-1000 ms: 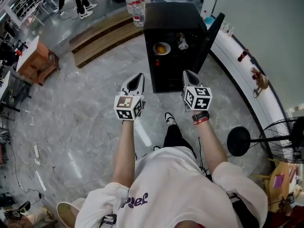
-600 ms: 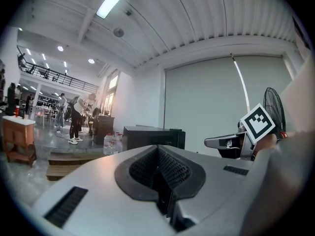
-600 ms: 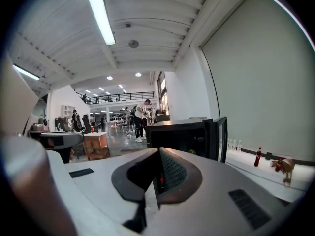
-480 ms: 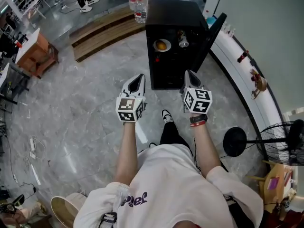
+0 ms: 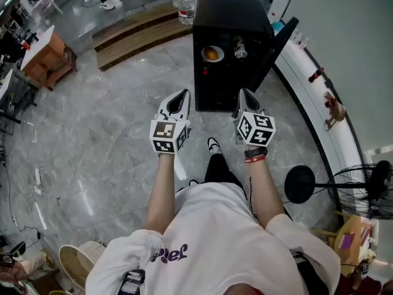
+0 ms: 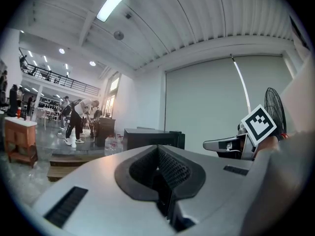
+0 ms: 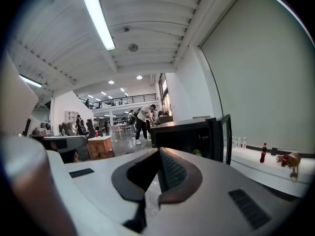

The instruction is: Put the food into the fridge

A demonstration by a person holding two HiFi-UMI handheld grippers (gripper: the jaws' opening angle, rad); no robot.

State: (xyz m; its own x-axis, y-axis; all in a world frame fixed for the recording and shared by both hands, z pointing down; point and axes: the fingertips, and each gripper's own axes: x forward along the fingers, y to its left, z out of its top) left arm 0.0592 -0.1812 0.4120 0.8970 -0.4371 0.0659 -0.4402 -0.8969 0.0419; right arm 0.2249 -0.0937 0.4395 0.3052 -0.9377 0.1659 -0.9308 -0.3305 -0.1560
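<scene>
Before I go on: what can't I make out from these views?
- Head view: the fridge below its top shelf is dark, hidden by the steep angle.
- Head view: the item beside the orange food is too small to name.
- Left gripper view: the fridge is a dark box; nothing inside shows.

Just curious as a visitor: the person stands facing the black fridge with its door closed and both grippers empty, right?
Not quite. The head view shows the fridge door standing open. The rest holds: the person faces the fridge, and the left gripper and right gripper are both empty.
</scene>
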